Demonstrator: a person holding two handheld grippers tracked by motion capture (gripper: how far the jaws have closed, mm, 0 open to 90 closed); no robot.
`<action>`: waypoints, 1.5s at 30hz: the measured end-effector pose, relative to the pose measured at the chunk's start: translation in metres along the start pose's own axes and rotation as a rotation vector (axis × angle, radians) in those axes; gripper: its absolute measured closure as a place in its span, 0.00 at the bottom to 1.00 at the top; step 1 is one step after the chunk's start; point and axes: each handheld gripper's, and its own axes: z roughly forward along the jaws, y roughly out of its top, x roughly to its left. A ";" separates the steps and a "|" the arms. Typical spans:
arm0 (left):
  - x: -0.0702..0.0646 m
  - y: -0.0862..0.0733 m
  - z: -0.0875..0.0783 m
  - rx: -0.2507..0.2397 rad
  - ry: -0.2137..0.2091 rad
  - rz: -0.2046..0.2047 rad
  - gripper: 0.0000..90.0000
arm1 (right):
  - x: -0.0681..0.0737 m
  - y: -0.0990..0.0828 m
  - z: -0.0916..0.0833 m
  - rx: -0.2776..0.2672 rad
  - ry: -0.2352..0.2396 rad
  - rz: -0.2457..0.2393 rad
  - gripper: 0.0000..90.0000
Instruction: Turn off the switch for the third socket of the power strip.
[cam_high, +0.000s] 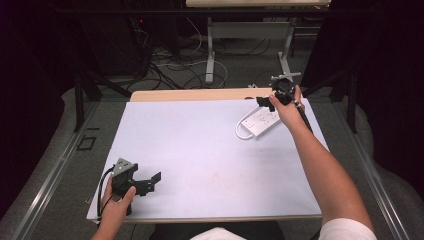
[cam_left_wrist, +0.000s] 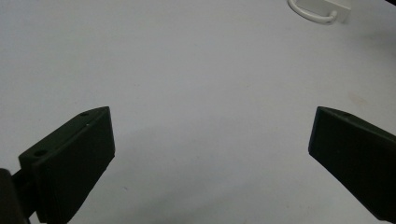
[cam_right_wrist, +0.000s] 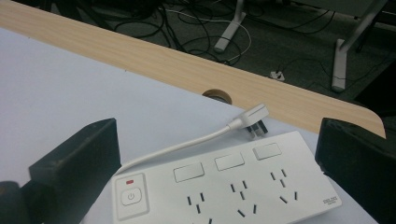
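Observation:
A white power strip (cam_high: 260, 121) lies at the far right of the white-covered table (cam_high: 200, 150), its cord curled beside it. In the right gripper view the strip (cam_right_wrist: 224, 186) shows a switch with a red light, three shutters and several sockets, and its white plug (cam_right_wrist: 254, 122) rests on the sheet behind it. My right gripper (cam_high: 263, 102) hovers just above the strip's far end; its jaws (cam_right_wrist: 218, 123) stand wide open with nothing pressed between them. My left gripper (cam_high: 154, 183) rests near the front left edge, open (cam_left_wrist: 212, 126) over bare sheet. The strip's cord loop (cam_left_wrist: 314, 11) shows far off.
A strip of bare wood (cam_high: 190, 95) runs along the table's far edge, with a round cable hole (cam_right_wrist: 218, 95) in it. Beyond it, the floor holds tangled cables (cam_high: 170, 70) and white table legs (cam_high: 210, 55). Dark frame rails flank both sides.

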 end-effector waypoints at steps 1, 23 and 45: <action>0.000 0.000 0.000 0.000 0.001 0.000 0.00 | 0.001 0.000 -0.001 0.001 0.007 -0.002 0.00; 0.000 -0.001 0.000 -0.001 0.009 -0.002 0.00 | 0.029 -0.015 -0.054 -0.033 0.119 -0.061 0.00; -0.002 0.000 0.000 -0.004 0.009 0.003 0.00 | 0.061 -0.065 -0.121 -0.083 0.220 -0.105 0.02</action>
